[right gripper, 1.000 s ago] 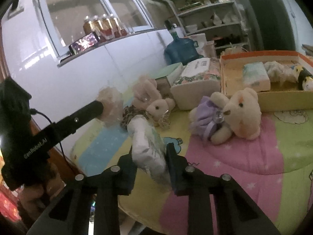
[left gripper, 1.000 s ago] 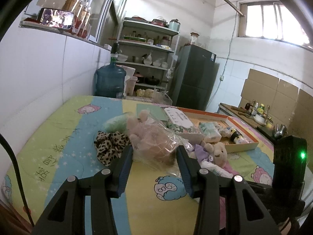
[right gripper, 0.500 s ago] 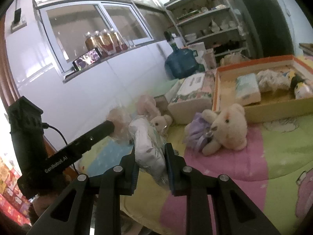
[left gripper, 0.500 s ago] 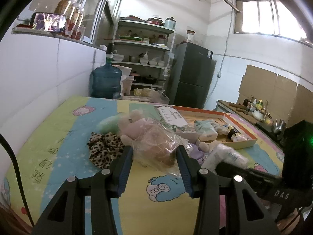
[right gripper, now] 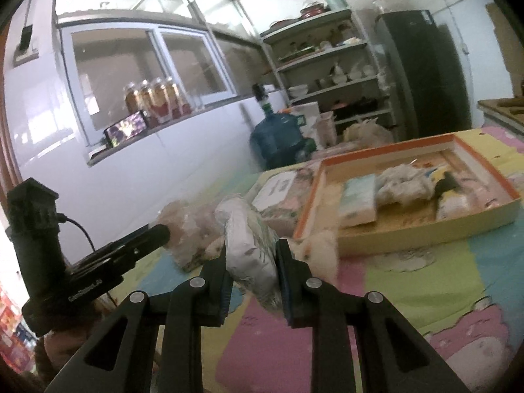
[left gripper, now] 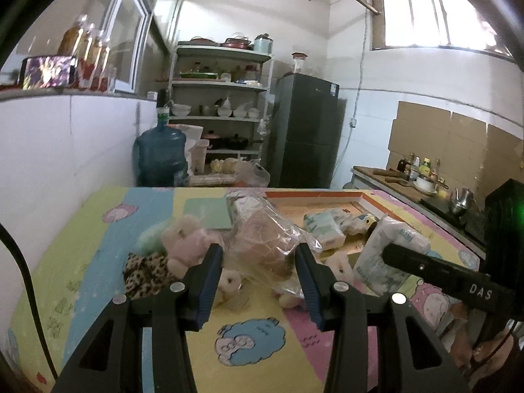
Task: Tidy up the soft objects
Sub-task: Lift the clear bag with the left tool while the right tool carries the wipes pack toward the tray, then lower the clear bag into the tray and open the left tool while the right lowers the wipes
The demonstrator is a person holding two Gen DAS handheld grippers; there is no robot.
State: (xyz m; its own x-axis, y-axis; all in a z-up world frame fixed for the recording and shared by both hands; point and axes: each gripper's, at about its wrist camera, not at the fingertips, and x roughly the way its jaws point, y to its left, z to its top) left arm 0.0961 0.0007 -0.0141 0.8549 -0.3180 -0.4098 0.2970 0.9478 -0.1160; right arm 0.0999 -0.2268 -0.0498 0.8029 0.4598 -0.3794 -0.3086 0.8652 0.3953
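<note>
Your left gripper (left gripper: 258, 262) squeezes a plush toy in a clear plastic bag (left gripper: 262, 239); both blue pads press into the crinkly bag, and the bag hangs above the table. Your right gripper (right gripper: 252, 263) is clamped tight on a white tissue pack (right gripper: 250, 242), which stands up tall between its 2 jaws.

In your left camera, the tissue pack (left gripper: 389, 245) shows at 3 o'clock from the bagged toy, at the tip of the right gripper. At 9 o'clock from the bagged toy lies a pink plush toy (left gripper: 186, 242), and just below that a leopard-print cloth (left gripper: 147, 271). A small cream plush toy (left gripper: 229, 283) lies under the bag at 6 o'clock.

In your right camera, the cardboard tray (right gripper: 484, 219) with the orange rim sits at 2 o'clock from the tissue pack. Inside it are another tissue pack (right gripper: 358, 201), a crumpled white soft thing (right gripper: 404, 183) and a blurry dark and cream toy (right gripper: 450, 196). A flat box (right gripper: 278, 193) touches the tray's left side. All of it rests on the colorful cartoon tablecloth (right gripper: 425, 281).
</note>
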